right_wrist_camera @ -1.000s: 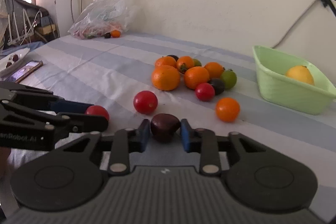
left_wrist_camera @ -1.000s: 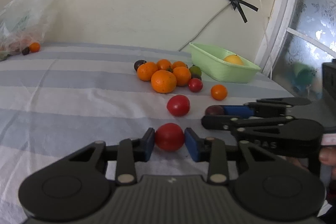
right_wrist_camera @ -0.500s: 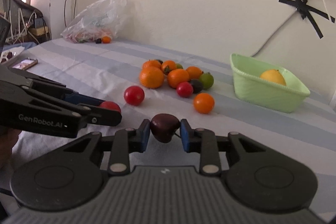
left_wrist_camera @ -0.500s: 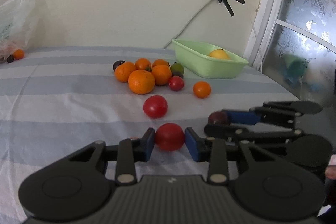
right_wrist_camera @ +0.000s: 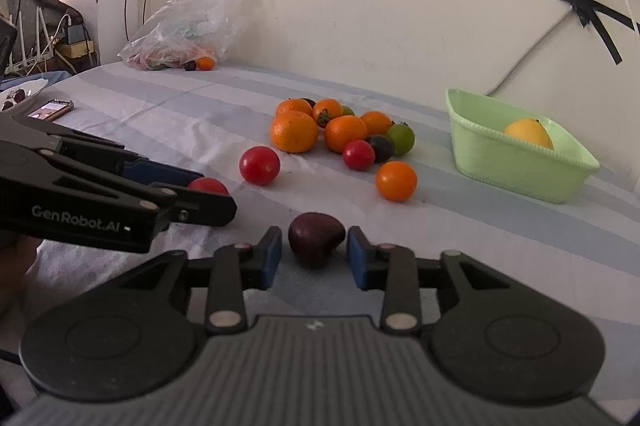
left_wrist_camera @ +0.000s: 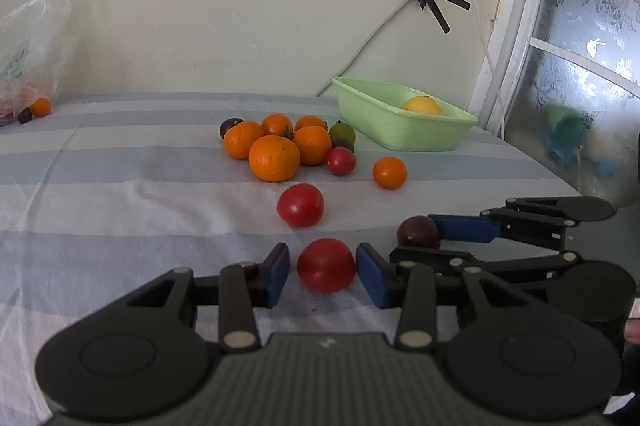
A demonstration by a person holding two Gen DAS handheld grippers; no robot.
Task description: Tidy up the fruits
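My left gripper [left_wrist_camera: 322, 272] stands open around a red tomato [left_wrist_camera: 326, 265] that rests on the striped cloth, with small gaps on both sides. My right gripper [right_wrist_camera: 314, 252] stands open around a dark purple fruit [right_wrist_camera: 316, 238] lying on the cloth. In the left wrist view the right gripper [left_wrist_camera: 416, 240] lies just to the right, with the purple fruit [left_wrist_camera: 418, 232] between its fingers. In the right wrist view the left gripper [right_wrist_camera: 200, 194] lies at left, with the tomato [right_wrist_camera: 208, 185] partly hidden behind it.
A second red tomato [left_wrist_camera: 300, 205], a pile of oranges [left_wrist_camera: 274, 157], a small red tomato [left_wrist_camera: 341, 161] and a lone orange [left_wrist_camera: 389, 172] lie ahead. A green basket [left_wrist_camera: 404, 130] holds a yellow fruit [left_wrist_camera: 422, 105]. A plastic bag [right_wrist_camera: 188, 30] and a phone [right_wrist_camera: 50, 109] lie far left.
Both grippers have opened: each was shut on its fruit in the earlier frames, and now the tomato and the purple fruit sit free on the cloth between the fingers.
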